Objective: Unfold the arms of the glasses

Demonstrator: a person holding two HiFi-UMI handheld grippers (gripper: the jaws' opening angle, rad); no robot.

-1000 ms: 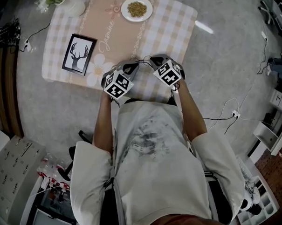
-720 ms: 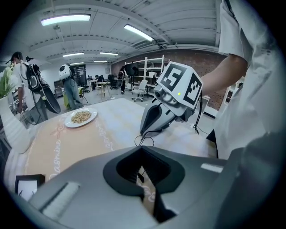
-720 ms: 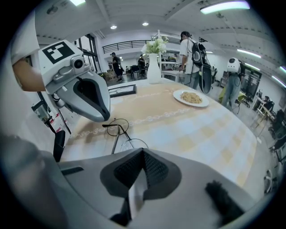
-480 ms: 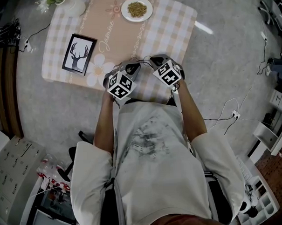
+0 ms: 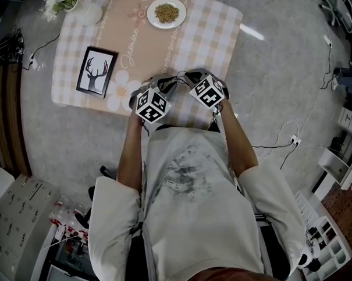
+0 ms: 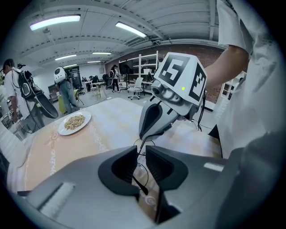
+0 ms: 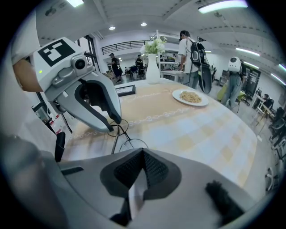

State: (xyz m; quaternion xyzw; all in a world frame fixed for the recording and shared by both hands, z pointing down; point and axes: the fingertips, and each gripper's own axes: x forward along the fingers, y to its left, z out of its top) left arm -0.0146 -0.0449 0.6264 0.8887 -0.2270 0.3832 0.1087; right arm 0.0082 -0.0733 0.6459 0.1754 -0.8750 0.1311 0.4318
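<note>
Thin wire-framed glasses (image 5: 174, 80) hang just above the checked tablecloth (image 5: 215, 36), near the table's front edge, between my two grippers. My left gripper (image 5: 165, 85) is shut on one side of them. In the left gripper view the wire and a dark arm tip of the glasses (image 6: 139, 185) run through the narrow gap of the left gripper (image 6: 141, 152). My right gripper (image 5: 187, 79) is shut on the other side; the right gripper (image 6: 142, 134) pinches the wire at its tip. In the right gripper view, the glasses (image 7: 117, 141) hang from the left gripper (image 7: 117, 120), in front of the right gripper (image 7: 143, 154).
A white plate of food (image 5: 166, 12) sits at the far side of the table. A framed deer picture (image 5: 96, 69) lies to the left, and a white vase with flowers (image 5: 83, 7) stands at the far left corner. People stand beyond the table.
My left gripper has edged a little toward the right one and rolled slightly. The right gripper has stayed put, and both still hold the glasses.
</note>
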